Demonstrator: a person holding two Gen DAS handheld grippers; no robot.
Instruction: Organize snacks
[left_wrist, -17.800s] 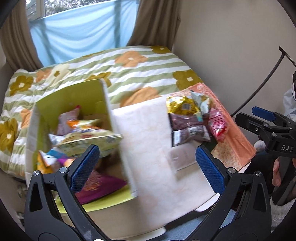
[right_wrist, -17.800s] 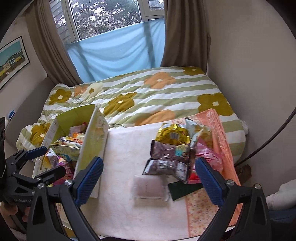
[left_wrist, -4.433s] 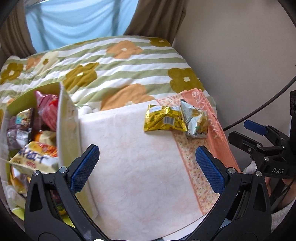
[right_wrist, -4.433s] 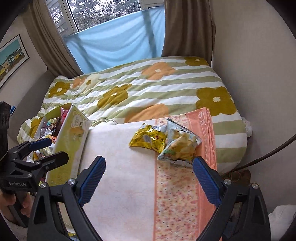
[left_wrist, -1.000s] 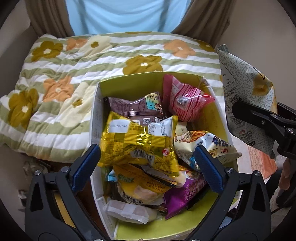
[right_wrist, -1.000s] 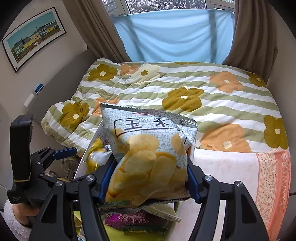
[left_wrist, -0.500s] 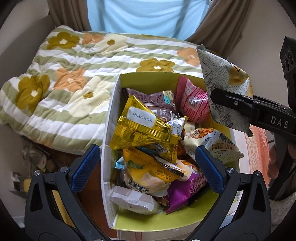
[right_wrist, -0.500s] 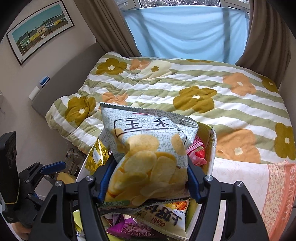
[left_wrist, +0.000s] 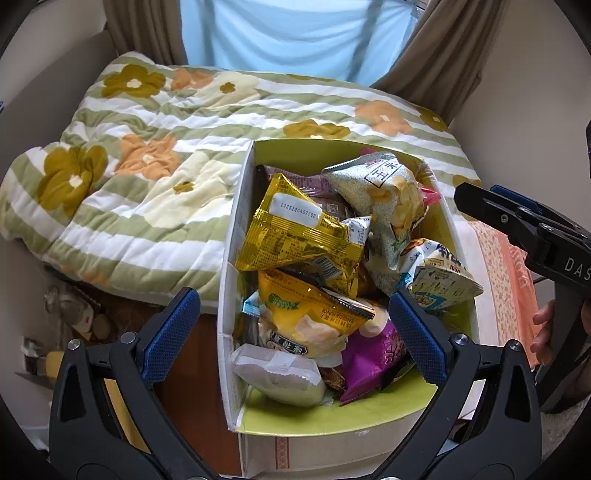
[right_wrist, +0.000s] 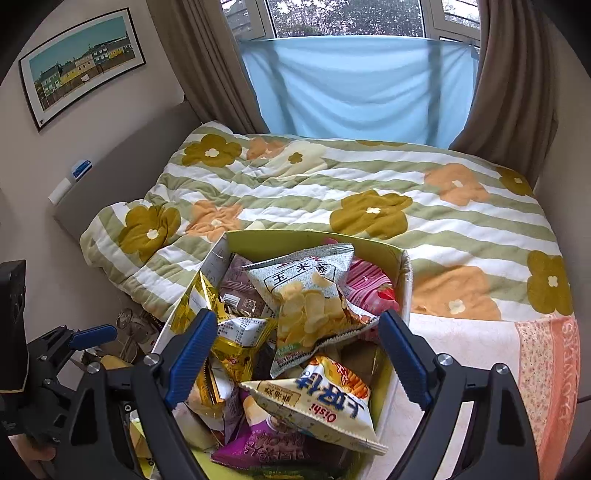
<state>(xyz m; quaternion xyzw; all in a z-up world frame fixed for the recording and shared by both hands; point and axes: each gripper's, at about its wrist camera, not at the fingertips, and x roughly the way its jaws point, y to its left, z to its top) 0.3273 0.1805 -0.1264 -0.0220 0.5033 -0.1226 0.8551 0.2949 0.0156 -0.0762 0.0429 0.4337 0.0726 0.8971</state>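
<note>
While your right gripper (right_wrist: 297, 354) hovers over the box (right_wrist: 404, 280) with its jaws spread wide and nothing between them, the chip bag (right_wrist: 310, 291) lies on top of the pile inside, its pale speckled face up and the printed characters "玉米" readable near its upper edge. Just below it in your right view sits a cream bag (right_wrist: 317, 413) marked "Oishi" with large blue Chinese lettering, and under that a purple bag (right_wrist: 258, 448).

Your left gripper (left_wrist: 291, 328) is likewise wide open and holds nothing, poised above the near end of the same box (left_wrist: 229, 258). From that side you can read a white sticker on the gold bag (left_wrist: 295, 236) stamped "2025120957:02". Below it a yellow bag (left_wrist: 306, 314) carries small print along its seal that is too small to read surely. A white wrapped packet (left_wrist: 277, 373) lies at the near end, touching the yellow bag. The chip bag (left_wrist: 384, 199) leans against the far right of the pile, beside a pink packet (right_wrist: 369, 288).

Your right gripper (left_wrist: 524, 225) shows at the edge of the left view, its body marked "DAS". The box stands against the flowered quilt (right_wrist: 369, 192), and beside it an orange cloth (right_wrist: 554, 369) bears letters along its border that you cannot fully make out.
</note>
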